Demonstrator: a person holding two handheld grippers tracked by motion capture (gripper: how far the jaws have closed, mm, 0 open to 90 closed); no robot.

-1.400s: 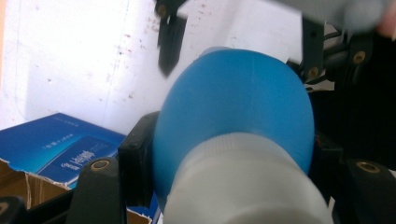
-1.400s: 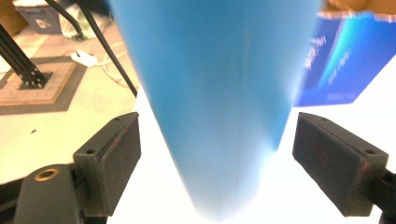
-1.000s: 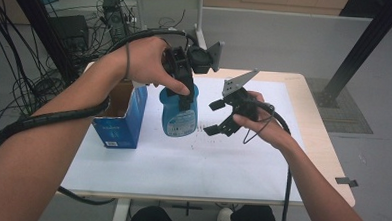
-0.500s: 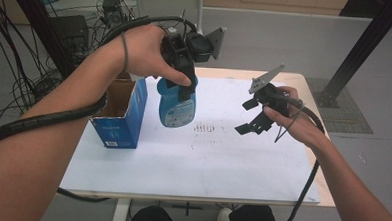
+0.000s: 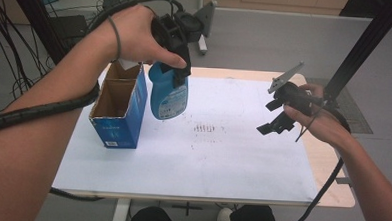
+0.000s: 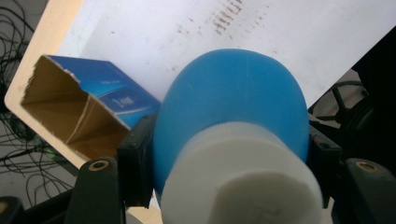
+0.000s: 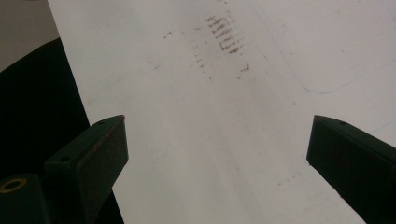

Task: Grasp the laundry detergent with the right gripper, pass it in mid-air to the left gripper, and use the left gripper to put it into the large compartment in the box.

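The left claw (image 5: 178, 64) pinches the bottle (image 5: 168, 97) by its neck, now carried higher and closer to the box (image 5: 118, 122). The right claw (image 5: 276, 114), spread and empty, has withdrawn rightward. Boxing seems imminent.

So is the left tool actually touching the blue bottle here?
Touching. In the left gripper view, the left tool has a jaw pressed against each side of the blue bottle, just below its white cap.
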